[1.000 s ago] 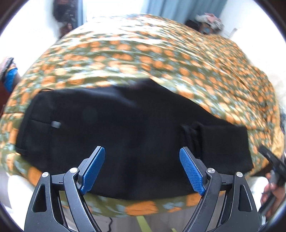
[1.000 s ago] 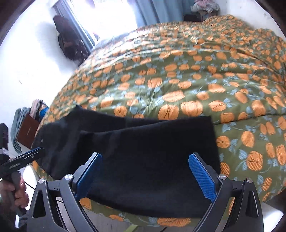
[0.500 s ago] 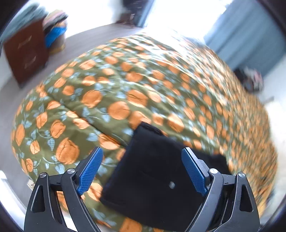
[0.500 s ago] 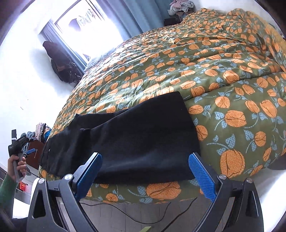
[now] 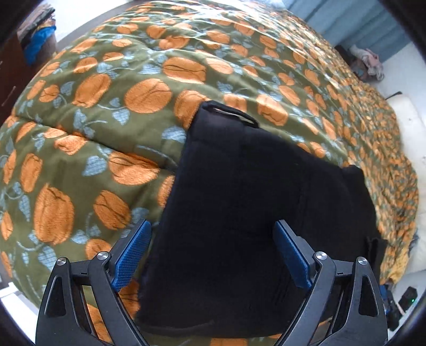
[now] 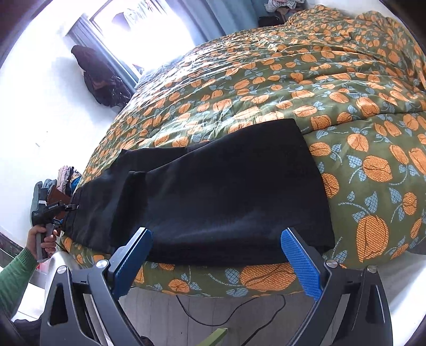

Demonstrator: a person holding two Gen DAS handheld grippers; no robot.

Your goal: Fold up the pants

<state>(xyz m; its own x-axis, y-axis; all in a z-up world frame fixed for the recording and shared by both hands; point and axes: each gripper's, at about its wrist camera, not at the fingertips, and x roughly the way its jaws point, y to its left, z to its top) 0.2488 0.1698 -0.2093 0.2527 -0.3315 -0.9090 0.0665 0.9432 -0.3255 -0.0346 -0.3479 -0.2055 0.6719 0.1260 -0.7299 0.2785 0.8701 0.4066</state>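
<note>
A bed is seen covered by a green quilt (image 5: 111, 138) printed with orange pumpkins, and the black pants (image 6: 218, 191) are laid flat along its near edge, straight ahead of both tongs, with a bright window (image 6: 149, 34) and blue curtains (image 5: 354, 21) beyond and a black cable (image 6: 213, 316) trailed over the floor below the right tongs. The left tongs (image 5: 211, 255) are held wide apart over the waistband end, nothing gripped, and the right tongs (image 6: 216, 262) are likewise spread wide and empty before the leg end. No writing can be read anywhere.
</note>
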